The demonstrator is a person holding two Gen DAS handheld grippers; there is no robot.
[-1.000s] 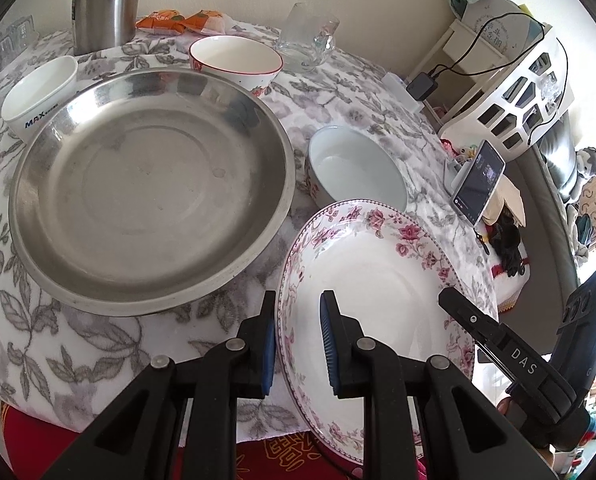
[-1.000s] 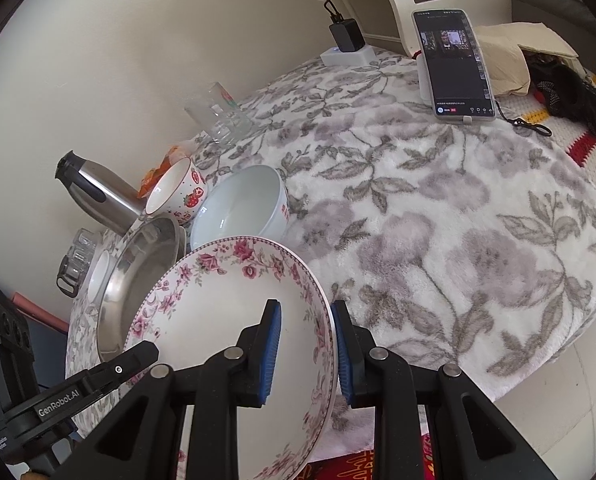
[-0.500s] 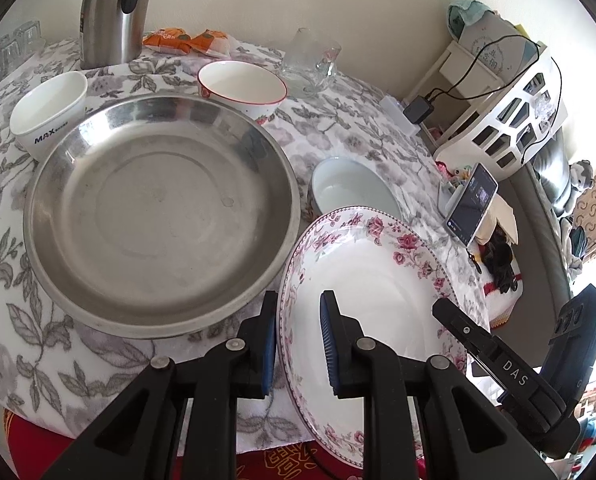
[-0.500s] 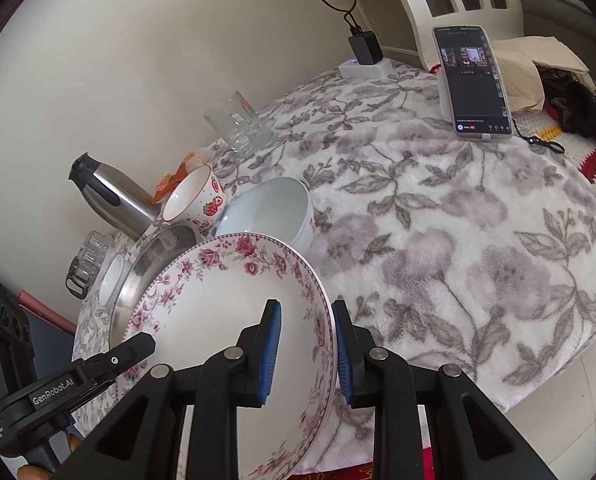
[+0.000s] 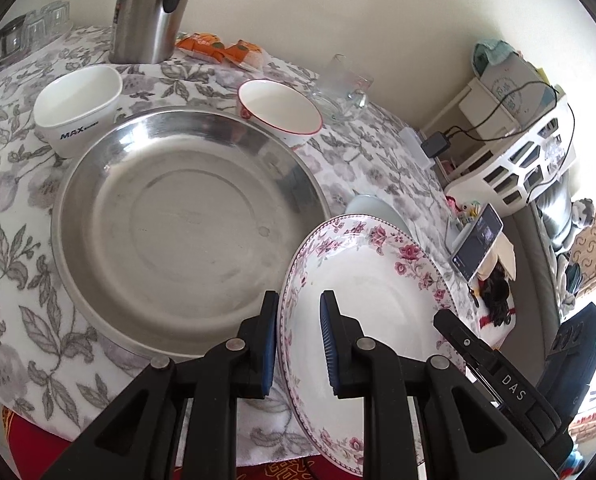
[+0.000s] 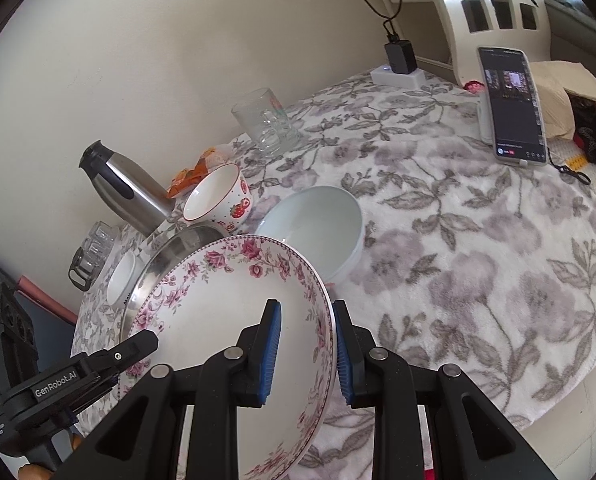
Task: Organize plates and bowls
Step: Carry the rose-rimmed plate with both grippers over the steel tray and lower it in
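Together, both tools (image 5: 298,336) (image 6: 305,348) pinch the white, pink-rose-rimmed plate (image 5: 377,304) by opposite edges.

Two close wrist fisheyes, angled downward from opposite sides, sharing floral plate (image 5: 369,300).

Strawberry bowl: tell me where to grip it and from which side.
Take the strawberry bowl by its thin red rim, from above on the side facing the pale blue bowl. It sits upright and open; the steel plate and kettle crowd the other sides.
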